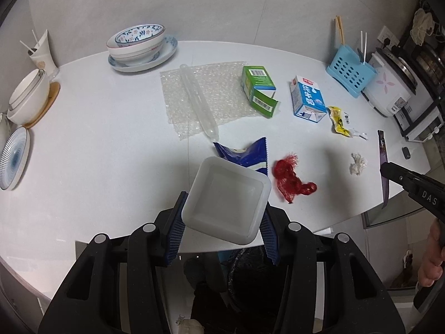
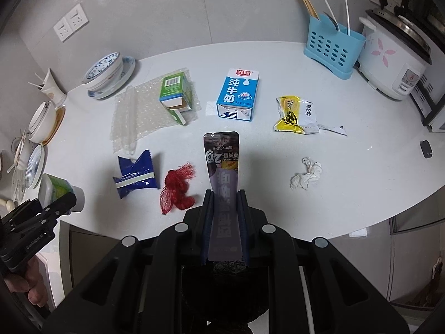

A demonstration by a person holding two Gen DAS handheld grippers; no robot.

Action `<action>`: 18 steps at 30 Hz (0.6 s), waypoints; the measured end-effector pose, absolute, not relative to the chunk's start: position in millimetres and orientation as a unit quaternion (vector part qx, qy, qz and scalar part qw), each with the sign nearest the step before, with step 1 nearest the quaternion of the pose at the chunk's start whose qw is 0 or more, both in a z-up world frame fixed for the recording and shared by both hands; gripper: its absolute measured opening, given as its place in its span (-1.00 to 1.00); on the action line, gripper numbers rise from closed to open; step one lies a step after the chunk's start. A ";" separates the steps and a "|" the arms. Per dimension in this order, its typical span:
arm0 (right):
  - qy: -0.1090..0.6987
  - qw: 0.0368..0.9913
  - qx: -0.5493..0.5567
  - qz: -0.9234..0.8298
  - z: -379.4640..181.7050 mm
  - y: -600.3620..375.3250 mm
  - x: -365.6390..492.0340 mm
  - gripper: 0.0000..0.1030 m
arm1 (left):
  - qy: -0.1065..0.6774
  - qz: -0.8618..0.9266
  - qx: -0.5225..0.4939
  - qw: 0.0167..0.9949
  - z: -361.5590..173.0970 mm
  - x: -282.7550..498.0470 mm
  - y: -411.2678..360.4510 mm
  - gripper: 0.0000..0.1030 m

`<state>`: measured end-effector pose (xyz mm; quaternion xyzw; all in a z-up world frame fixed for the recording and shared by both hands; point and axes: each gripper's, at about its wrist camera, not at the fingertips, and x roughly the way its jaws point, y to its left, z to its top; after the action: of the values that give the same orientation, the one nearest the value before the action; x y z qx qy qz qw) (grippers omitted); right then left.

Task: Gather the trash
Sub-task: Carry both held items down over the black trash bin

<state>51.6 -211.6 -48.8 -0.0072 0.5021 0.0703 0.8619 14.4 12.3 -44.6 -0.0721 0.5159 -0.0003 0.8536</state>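
Observation:
My left gripper (image 1: 222, 217) is shut on a white square plastic cup (image 1: 226, 201), held above the table's front edge; the cup also shows in the right wrist view (image 2: 59, 193). My right gripper (image 2: 224, 211) is shut on a long purple snack sachet (image 2: 222, 167), seen edge-on in the left wrist view (image 1: 383, 167). On the white table (image 1: 97, 139) lie a blue wrapper (image 2: 135, 176), red mesh net (image 2: 178, 190), crumpled tissue (image 2: 306, 176), yellow wrapper (image 2: 296, 114), blue milk carton (image 2: 237, 94), green carton (image 2: 175, 94) and bubble wrap (image 1: 203, 97).
Stacked bowls and plates (image 1: 139, 47) stand at the back left, more bowls (image 1: 25, 97) and a striped plate (image 1: 12, 161) along the left edge. A blue utensil caddy (image 2: 332, 50) and a rice cooker (image 2: 395, 55) stand at the back right. A dark bin (image 1: 244, 278) sits below the table edge.

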 end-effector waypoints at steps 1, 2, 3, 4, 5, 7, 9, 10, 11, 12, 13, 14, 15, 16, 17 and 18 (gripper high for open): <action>0.500 0.863 -0.007 0.072 -46.7 -213.0 48.0 -0.69 | 0.515 -0.001 -0.072 0.854 -43.0 11.7 10.1 -0.09; 0.499 0.863 -0.006 0.074 -44.9 -213.5 45.1 -0.69 | 0.513 -0.002 -0.072 0.855 -41.2 8.2 7.1 -0.09; 0.498 0.864 -0.006 0.076 -43.1 -214.2 41.6 -0.69 | 0.512 -0.004 -0.073 0.856 -39.4 5.7 5.0 -0.09; 0.496 0.865 -0.006 0.077 -41.8 -215.1 38.1 -0.69 | 0.511 -0.005 -0.073 0.857 -38.2 3.4 3.1 -0.09; 0.496 0.865 -0.008 0.079 -41.2 -215.8 34.5 -0.69 | 0.509 -0.006 -0.074 0.857 -36.8 0.3 0.6 -0.09; 0.495 0.865 -0.012 0.083 -40.5 -217.2 27.9 -0.69 | 0.507 -0.009 -0.076 0.858 -35.3 -5.5 -4.3 -0.09; 0.495 0.865 -0.016 0.086 -41.1 -219.1 20.3 -0.69 | 0.506 -0.011 -0.077 0.859 -34.8 -11.2 -9.6 -0.09; 0.495 0.864 -0.016 0.090 -41.4 -220.7 16.0 -0.69 | 0.506 -0.012 -0.076 0.859 -34.9 -13.9 -12.4 -0.09; 0.495 0.864 -0.016 0.092 -42.2 -221.7 12.8 -0.69 | 0.507 -0.014 -0.076 0.859 -35.3 -16.6 -15.0 -0.09; 0.496 0.863 -0.016 0.093 -43.0 -222.9 9.3 -0.69 | 0.507 -0.014 -0.076 0.859 -36.1 -19.3 -17.3 -0.09; 0.497 0.862 -0.016 0.095 -44.0 -223.7 6.0 -0.69 | 0.508 -0.014 -0.074 0.858 -37.2 -21.5 -19.5 -0.09; 0.499 0.861 -0.016 0.096 -45.5 -225.1 2.6 -0.69 | 0.509 -0.014 -0.073 0.858 -38.5 -24.0 -21.4 -0.09; 0.500 0.861 -0.016 0.096 -46.9 -226.1 0.1 -0.69 | 0.510 -0.014 -0.072 0.857 -39.8 -26.0 -23.5 -0.09; 0.501 0.860 -0.016 0.097 -48.4 -227.7 -3.3 -0.69 | 0.510 -0.015 -0.073 0.857 -41.0 -28.4 -25.5 -0.09; 0.502 0.859 -0.016 0.098 -49.7 -228.8 -5.8 -0.69 | 0.511 -0.015 -0.072 0.857 -42.2 -30.6 -26.7 -0.09; 0.503 0.858 -0.016 0.099 -51.2 -230.1 -8.8 -0.69 | 0.511 -0.015 -0.072 0.857 -43.4 -33.3 -27.9 -0.09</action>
<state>-8.8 -230.1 -51.2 -0.0157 0.5030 0.0994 0.8584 -33.3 -27.9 -43.4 -0.0720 0.5107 -0.0147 0.8566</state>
